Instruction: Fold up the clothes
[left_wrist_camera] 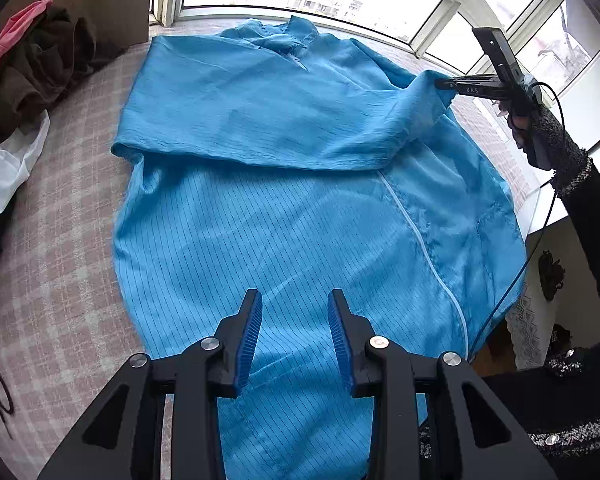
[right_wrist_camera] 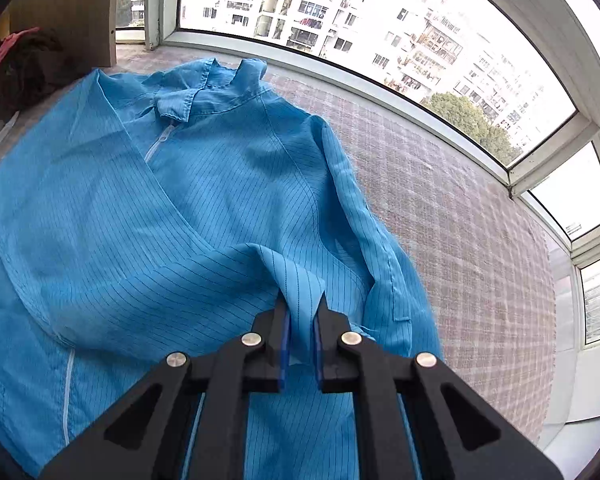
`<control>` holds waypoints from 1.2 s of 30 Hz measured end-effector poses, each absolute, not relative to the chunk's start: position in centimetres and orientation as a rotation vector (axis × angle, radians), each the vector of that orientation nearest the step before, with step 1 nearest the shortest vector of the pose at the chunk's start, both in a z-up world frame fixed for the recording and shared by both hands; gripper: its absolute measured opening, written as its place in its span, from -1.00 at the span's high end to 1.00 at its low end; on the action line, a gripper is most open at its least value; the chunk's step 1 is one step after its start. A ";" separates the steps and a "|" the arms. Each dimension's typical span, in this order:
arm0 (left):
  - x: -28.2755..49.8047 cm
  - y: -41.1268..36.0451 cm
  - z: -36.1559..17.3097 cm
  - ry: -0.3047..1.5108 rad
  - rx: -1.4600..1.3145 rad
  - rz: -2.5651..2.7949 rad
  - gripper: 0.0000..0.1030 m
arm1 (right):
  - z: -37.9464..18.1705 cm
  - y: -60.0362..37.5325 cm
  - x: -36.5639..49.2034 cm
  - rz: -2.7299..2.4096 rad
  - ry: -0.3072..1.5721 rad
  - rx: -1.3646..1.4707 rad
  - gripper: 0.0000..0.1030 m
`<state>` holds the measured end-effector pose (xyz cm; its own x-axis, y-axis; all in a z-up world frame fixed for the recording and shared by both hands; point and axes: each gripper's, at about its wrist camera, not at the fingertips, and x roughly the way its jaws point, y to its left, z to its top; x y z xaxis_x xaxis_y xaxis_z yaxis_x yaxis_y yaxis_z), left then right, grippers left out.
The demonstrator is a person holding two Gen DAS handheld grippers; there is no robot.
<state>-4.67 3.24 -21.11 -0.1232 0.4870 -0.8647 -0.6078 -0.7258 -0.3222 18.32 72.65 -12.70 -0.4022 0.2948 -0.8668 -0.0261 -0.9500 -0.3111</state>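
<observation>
Right wrist view: right tool (right_wrist_camera: pixel 301 322) pinches blue coat's (right_wrist_camera: pixel 220 208) sleeve (right_wrist_camera: pixel 296 280).

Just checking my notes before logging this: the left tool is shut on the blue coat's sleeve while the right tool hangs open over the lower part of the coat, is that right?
The sides are swapped. The right tool is shut on the blue coat's sleeve, as the right wrist view shows; the left tool hangs open over the lower part of the coat, seen in the left wrist view.
</observation>
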 end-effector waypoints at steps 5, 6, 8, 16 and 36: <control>-10.5 4.3 -21.1 0.191 -1.373 1.992 0.39 | -11.1 73.3 17.1 2.555 -0.171 -1.590 0.82; -11.7 4.6 -21.5 0.172 -1.380 1.971 0.39 | -10.0 73.5 17.2 2.593 -0.113 -1.562 0.82; -13.5 5.3 -22.9 0.167 -1.412 1.932 0.39 | -7.2 73.7 17.5 2.679 -0.034 -1.474 0.82; -16.3 5.8 -24.6 0.132 -1.454 1.888 0.39 | -8.4 75.3 15.8 2.550 -0.119 -1.600 0.82; -37.1 18.5 -26.0 0.452 -1.390 2.109 0.23 | -15.9 77.7 12.7 2.416 -0.100 -1.776 0.81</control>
<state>-37.07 18.51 -25.99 -0.2992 0.2721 -0.9146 -0.6230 -0.7817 -0.0287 12.66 77.69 -15.91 -0.2929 0.1529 -0.9438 -0.0742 -0.9878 -0.1370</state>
